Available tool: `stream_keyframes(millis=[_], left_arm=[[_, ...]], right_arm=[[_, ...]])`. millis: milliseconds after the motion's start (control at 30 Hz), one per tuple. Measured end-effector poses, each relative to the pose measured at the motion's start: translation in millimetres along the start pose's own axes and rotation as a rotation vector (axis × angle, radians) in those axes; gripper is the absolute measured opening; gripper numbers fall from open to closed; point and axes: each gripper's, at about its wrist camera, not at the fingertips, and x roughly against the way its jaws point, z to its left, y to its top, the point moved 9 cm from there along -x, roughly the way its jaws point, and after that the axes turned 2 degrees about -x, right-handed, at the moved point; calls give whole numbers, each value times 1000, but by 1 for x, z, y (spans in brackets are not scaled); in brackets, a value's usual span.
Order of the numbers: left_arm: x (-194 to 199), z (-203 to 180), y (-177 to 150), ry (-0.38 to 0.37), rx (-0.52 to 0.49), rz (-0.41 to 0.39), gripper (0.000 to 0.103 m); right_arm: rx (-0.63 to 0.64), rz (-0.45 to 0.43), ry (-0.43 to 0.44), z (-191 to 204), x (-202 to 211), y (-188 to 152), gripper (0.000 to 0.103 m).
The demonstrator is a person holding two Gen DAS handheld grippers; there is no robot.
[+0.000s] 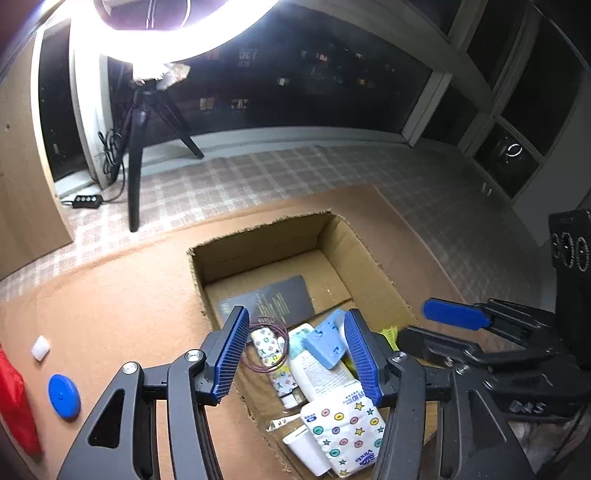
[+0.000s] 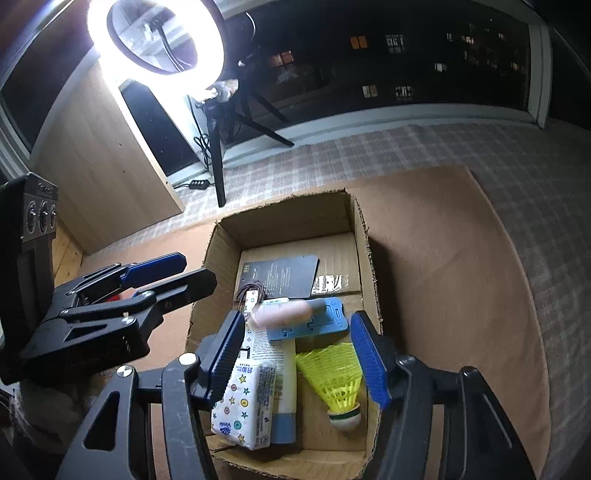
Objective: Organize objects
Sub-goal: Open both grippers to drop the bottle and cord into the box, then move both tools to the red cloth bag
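Two sets of tongs hang spread and empty over the open brown cardboard box (image 2: 354,221), so collected items stay inside.
Left tongs (image 1: 295,354) and right tongs (image 2: 295,354) pinch nothing; beside the box, a blue round disc (image 1: 63,396) waits on the tabletop (image 1: 129,295).

Light: one ring lamp (image 1: 177,22), top left, blown out white
Windows (image 2: 406,55): dark
Box (image 1: 258,251): well lit, inner walls shaded
Edges: strong fisheye bending, black corners
Focus: mostly sharp

1 box (image 2: 288,218), 1 shuttlecock (image 2: 334,373), 1 tissue pk (image 2: 243,402), 1 tube (image 2: 286,387), 2 tools (image 1: 295,354)
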Motion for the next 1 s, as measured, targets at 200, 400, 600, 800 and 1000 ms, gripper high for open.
stream_keyframes(millis=[200, 400, 600, 800, 1000], left_arm=[[13, 6, -1, 33, -4, -38, 57], [28, 8, -9, 46, -12, -65, 57], [38, 18, -21, 48, -2, -67, 57], [43, 38, -41, 52, 25, -48, 57], [51, 69, -64, 62, 81, -26, 58]], right_arm=[[-4, 2, -5, 6, 4, -4, 58], [23, 9, -6, 20, 2, -12, 58], [12, 2, 23, 35, -1, -19, 58], [27, 6, 27, 51, -9, -25, 58], [91, 2, 52, 85, -19, -31, 58]])
